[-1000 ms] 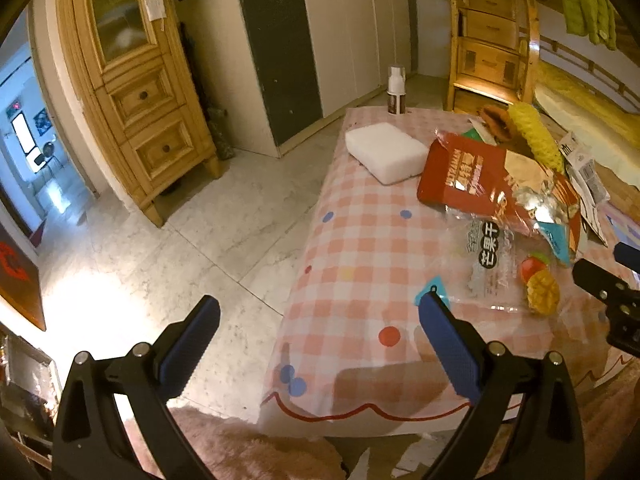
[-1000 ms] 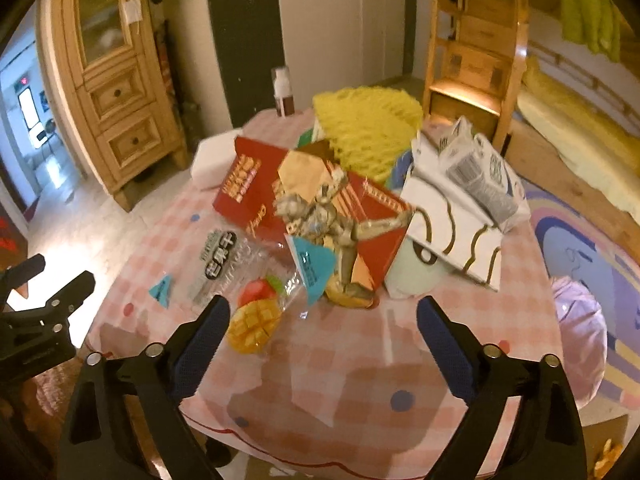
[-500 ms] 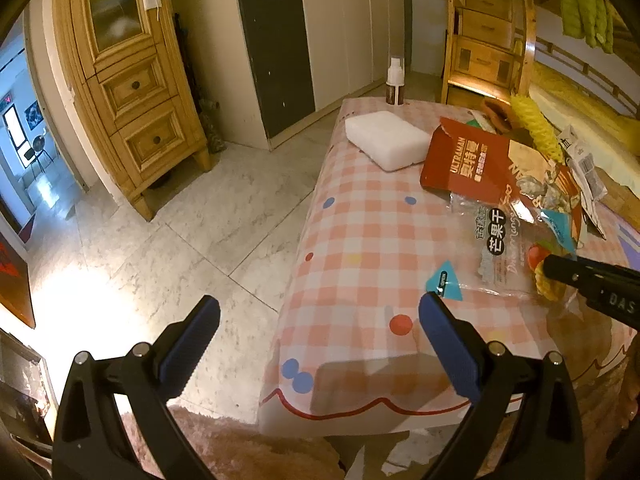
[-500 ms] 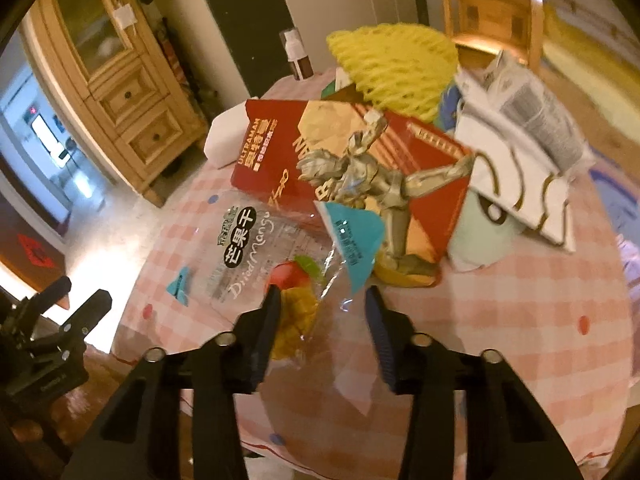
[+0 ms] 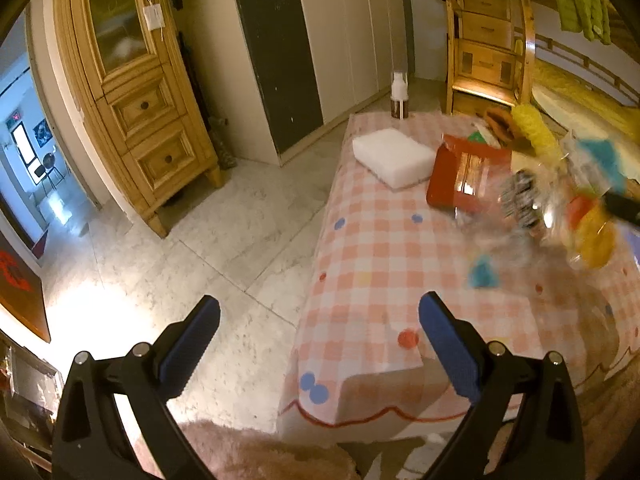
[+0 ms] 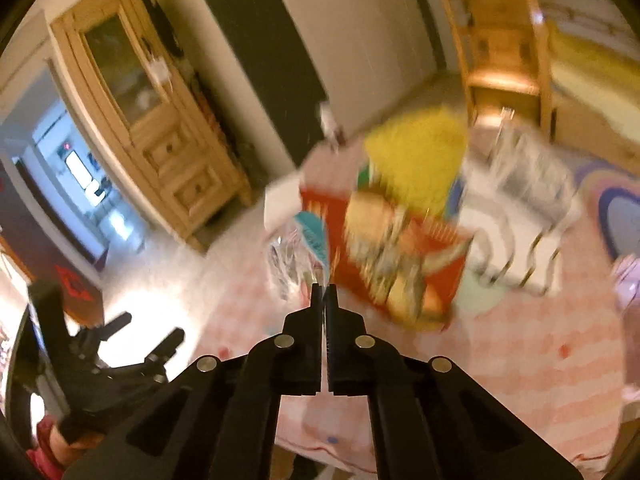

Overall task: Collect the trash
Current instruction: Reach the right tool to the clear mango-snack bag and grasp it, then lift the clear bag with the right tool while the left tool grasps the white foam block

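Note:
My right gripper (image 6: 324, 290) is shut on a clear plastic mango snack wrapper (image 6: 298, 252) and holds it lifted above the checked tablecloth (image 6: 520, 344). In the left wrist view the wrapper (image 5: 560, 208) hangs blurred in the air at the right, with the right gripper's tip (image 5: 622, 208) behind it. My left gripper (image 5: 320, 320) is open and empty, over the floor at the table's near left corner. A red snack bag (image 5: 464, 178), a small teal scrap (image 5: 482, 274) and yellow foam netting (image 5: 534, 136) lie on the table.
A white foam block (image 5: 394, 158) and a spray bottle (image 5: 399, 96) stand at the table's far end. White paper packaging (image 6: 516, 216) lies at the right. A wooden cabinet (image 5: 132, 92) stands left across the marble floor (image 5: 224, 248). A pink rug (image 5: 248, 456) is below.
My right gripper closed on the mango wrapper and lifted it off the table; the view is blurred with motion. My left gripper stayed open and shifted slightly.

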Motion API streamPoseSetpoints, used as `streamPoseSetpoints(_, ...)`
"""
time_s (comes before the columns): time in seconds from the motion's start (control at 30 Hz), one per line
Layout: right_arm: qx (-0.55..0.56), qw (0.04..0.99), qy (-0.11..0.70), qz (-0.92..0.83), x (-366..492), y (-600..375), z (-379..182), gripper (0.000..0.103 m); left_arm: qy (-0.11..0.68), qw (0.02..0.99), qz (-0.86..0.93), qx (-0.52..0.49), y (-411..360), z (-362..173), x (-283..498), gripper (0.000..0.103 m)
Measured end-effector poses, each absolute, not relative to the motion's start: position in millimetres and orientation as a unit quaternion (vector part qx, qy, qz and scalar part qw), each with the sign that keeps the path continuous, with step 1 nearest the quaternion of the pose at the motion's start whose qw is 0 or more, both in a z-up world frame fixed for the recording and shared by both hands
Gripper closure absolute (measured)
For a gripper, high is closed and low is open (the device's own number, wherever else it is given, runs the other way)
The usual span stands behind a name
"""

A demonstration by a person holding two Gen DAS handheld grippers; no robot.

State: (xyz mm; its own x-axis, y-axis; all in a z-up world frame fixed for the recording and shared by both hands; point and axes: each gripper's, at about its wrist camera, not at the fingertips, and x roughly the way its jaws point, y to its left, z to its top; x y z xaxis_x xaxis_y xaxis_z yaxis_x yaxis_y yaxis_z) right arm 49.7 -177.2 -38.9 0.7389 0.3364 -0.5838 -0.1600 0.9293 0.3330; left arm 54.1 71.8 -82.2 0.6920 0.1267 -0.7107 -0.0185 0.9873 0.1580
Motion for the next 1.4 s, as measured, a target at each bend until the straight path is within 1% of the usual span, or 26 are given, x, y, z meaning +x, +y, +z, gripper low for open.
streamPoseSetpoints(0.17,0.087,0.961,0.254,0.064,41,-199,8,0.102,0.381,0.920,0.045,0.077,61,-65,85,0.007)
streamPoseSetpoints(0.27,0.062,0.969,0.237,0.018,52,-216,18,0.102,0.370,0.925,0.050,0.069,53,-55,114,0.007)
streamPoseSetpoints(0.47,0.044,0.971,0.234,-0.039,90,-246,11,0.102,0.385,0.921,0.033,0.046,35,-56,176,0.007)
streamPoseSetpoints(0.57,0.041,0.970,0.235,-0.049,105,-254,3,0.102,0.406,0.913,0.031,0.031,28,-62,218,0.007)
streamPoseSetpoints(0.8,0.043,0.969,0.235,-0.061,117,-262,-13,0.102,0.456,0.889,0.033,-0.006,11,-81,284,0.007)
streamPoseSetpoints(1.0,0.052,0.966,0.245,-0.057,127,-270,-21,0.102,0.517,0.855,0.037,-0.011,6,-110,307,0.007)
streamPoseSetpoints(1.13,0.058,0.967,0.244,-0.053,127,-272,-21,0.102,0.533,0.844,0.041,-0.036,15,-118,307,0.007)
streamPoseSetpoints(1.17,0.061,0.967,0.242,-0.053,126,-272,-20,0.102,0.533,0.844,0.041,-0.045,18,-119,306,0.009)
streamPoseSetpoints(1.23,0.063,0.967,0.242,-0.053,127,-273,-20,0.102,0.534,0.842,0.038,-0.062,25,-122,308,0.034)
streamPoseSetpoints(1.27,0.064,0.967,0.241,-0.053,127,-274,-19,0.102,0.531,0.844,0.033,-0.073,29,-123,308,0.034)
streamPoseSetpoints(1.33,0.073,0.968,0.236,-0.050,128,-276,-17,0.102,0.512,0.855,0.025,-0.079,33,-120,306,0.039)
streamPoseSetpoints(1.4,0.083,0.970,0.222,-0.050,126,-280,-11,0.102,0.488,0.869,0.024,-0.081,38,-110,298,0.041)
